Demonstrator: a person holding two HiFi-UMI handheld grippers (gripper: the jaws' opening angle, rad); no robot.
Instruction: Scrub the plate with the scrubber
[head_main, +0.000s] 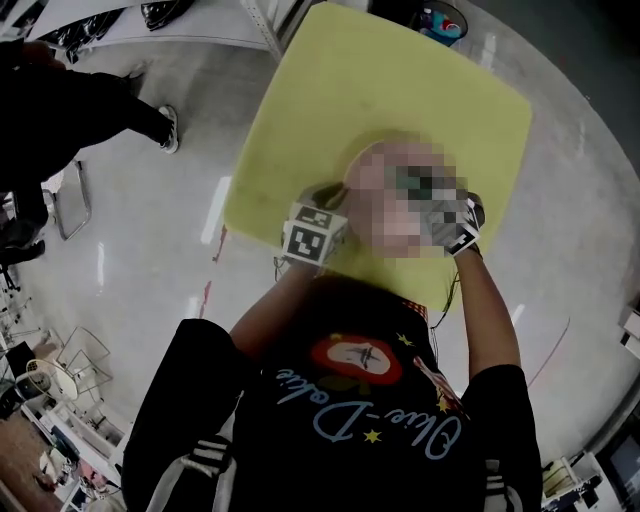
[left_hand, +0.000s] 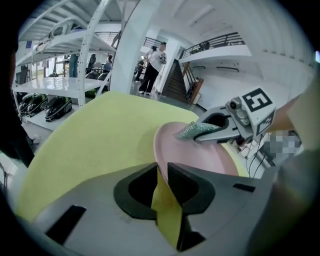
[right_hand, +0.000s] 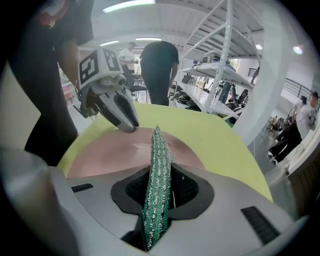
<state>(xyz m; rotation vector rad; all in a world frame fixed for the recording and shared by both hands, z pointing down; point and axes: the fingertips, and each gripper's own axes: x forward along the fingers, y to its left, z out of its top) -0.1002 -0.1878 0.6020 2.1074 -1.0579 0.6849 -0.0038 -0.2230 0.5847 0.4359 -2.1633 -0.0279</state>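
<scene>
A pink plate (left_hand: 200, 157) lies on the yellow table (head_main: 380, 90); in the head view a mosaic patch hides it. My left gripper (left_hand: 161, 169) is shut on the plate's near rim, and the table shows through the gap lower down. My right gripper (right_hand: 159, 170) is shut on a green glittery scrubber (right_hand: 157, 185), held on edge, its tip over the plate (right_hand: 110, 152). In the left gripper view, the right gripper (left_hand: 220, 131) presses the scrubber (left_hand: 194, 131) against the plate's far side. In the right gripper view, the left gripper (right_hand: 127, 125) meets the plate's far rim.
White shelving racks (left_hand: 60, 75) with dark gear stand beyond the table. A white column (left_hand: 140, 50) rises behind it. People stand in the background (left_hand: 152, 62), and a person in dark clothes (head_main: 60, 110) is at the upper left on the grey floor.
</scene>
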